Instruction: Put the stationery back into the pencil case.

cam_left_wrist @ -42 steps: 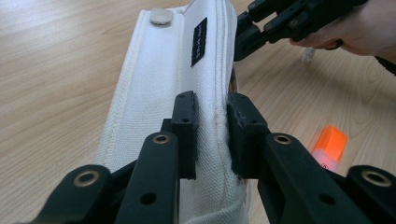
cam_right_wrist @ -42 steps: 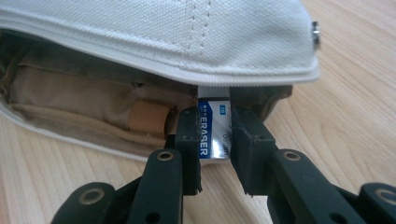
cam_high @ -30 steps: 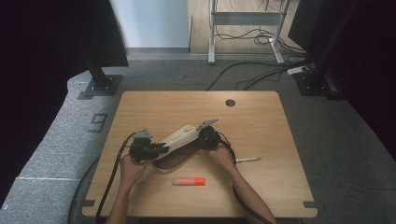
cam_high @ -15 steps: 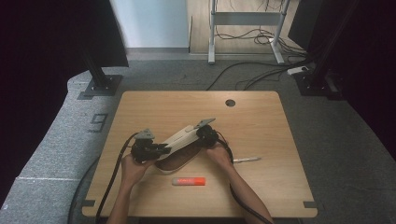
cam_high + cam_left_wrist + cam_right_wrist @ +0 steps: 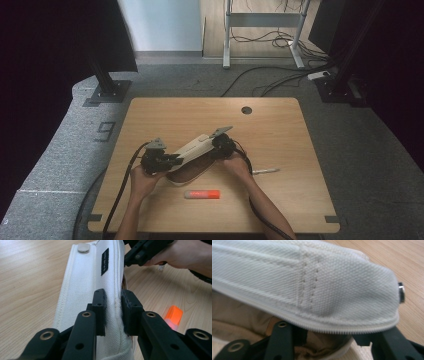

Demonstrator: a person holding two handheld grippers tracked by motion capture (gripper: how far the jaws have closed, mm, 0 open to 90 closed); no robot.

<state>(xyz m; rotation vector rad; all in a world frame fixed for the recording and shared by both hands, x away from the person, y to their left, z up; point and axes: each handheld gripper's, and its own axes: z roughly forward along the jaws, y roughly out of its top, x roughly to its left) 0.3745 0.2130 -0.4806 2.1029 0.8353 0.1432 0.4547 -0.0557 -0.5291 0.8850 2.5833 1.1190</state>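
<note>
The left claw point(image 5: 172, 161) sits at the left in the high view, held by the left hand point(image 5: 141, 180), whose forearm comes in from the bottom edge. Its jaws are pressed together on the seam of the white pouch point(image 5: 192, 150). The right claw point(image 5: 217, 145) is held by the right hand point(image 5: 239, 167), with the forearm reaching in from the lower right. Its jaws have just been opening and stand apart, one under the pouch's edge.
</note>
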